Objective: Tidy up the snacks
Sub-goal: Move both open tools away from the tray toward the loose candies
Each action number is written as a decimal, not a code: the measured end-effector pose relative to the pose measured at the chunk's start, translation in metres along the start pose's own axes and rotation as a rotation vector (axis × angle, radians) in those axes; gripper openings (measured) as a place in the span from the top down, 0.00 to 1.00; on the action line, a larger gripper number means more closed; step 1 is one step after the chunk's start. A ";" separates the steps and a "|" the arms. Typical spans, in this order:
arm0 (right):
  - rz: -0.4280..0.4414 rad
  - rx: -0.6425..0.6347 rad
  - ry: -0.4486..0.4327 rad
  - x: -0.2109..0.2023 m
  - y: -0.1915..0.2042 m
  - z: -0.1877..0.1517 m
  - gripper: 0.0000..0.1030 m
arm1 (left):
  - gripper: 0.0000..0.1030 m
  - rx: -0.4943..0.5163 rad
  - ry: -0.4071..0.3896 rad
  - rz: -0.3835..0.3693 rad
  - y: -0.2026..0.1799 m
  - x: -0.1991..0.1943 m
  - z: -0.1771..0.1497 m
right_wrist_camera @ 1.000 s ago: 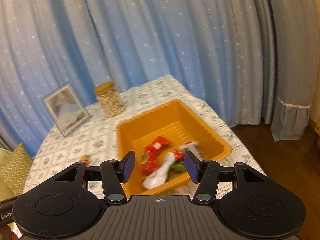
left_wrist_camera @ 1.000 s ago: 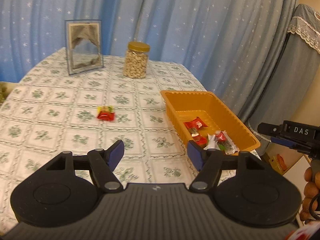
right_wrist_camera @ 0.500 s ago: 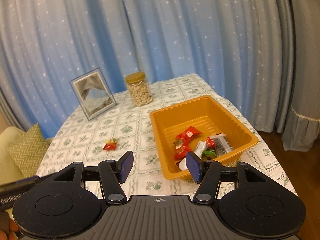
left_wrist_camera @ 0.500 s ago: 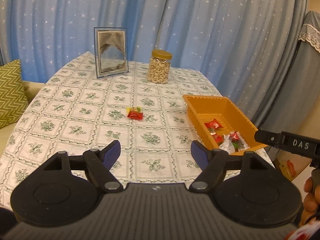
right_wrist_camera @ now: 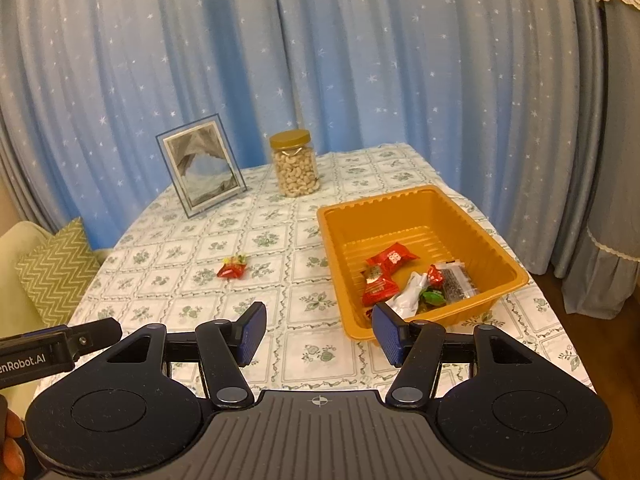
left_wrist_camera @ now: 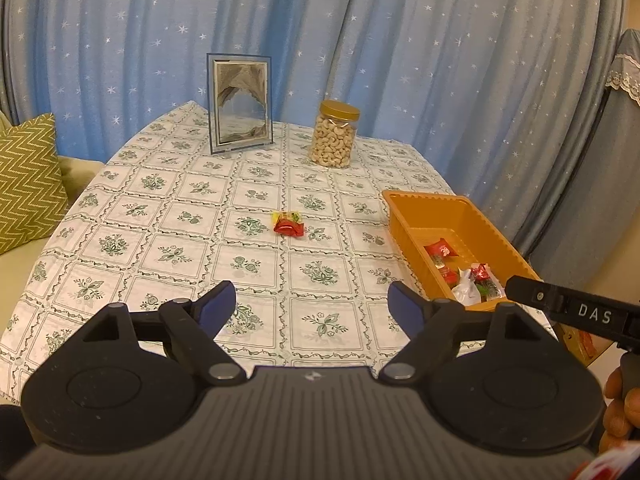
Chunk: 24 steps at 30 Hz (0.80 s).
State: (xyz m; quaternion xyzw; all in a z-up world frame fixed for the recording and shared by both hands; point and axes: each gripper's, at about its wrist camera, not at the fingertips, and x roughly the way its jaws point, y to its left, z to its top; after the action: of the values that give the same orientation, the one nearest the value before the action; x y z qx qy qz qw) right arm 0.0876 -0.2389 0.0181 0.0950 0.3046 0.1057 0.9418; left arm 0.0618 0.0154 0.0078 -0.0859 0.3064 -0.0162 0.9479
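One red and yellow snack packet (left_wrist_camera: 287, 224) (right_wrist_camera: 233, 268) lies alone on the floral tablecloth, mid-table. An orange tray (left_wrist_camera: 416, 204) (right_wrist_camera: 400, 204) at the right holds several wrapped snacks (left_wrist_camera: 466, 274) (right_wrist_camera: 404, 280). My left gripper (left_wrist_camera: 312, 308) hovers over the table's near edge, well short of the lone packet; its jaws are opening and nothing is between them. Held back near the tray's front left corner, my right gripper (right_wrist_camera: 318, 334) is open and empty.
A jar of cashews (left_wrist_camera: 335, 138) (right_wrist_camera: 295, 164) and a framed picture (left_wrist_camera: 240, 104) (right_wrist_camera: 202, 164) stand at the table's far side before a blue starred curtain. A green zigzag cushion (left_wrist_camera: 28, 180) lies on a seat to the left. A hand (left_wrist_camera: 620, 412) shows at the right edge.
Both grippers have drawn back from the table, so the whole tabletop and the tray now show. The left jaws have spread wider. The right view has rolled level.
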 end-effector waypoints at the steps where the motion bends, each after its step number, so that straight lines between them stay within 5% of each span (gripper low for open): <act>1: 0.001 -0.003 0.002 0.001 0.001 0.000 0.43 | 0.20 -0.002 -0.001 0.001 0.001 0.000 0.000; 24: 0.030 -0.047 0.031 0.022 0.018 -0.005 0.42 | 0.19 -0.033 -0.003 0.044 0.029 0.013 0.004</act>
State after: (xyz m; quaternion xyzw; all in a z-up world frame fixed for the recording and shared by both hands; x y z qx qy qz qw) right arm 0.0989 -0.2153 0.0064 0.0760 0.3151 0.1284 0.9372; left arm 0.0737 0.0431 -0.0012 -0.0945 0.3070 0.0099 0.9470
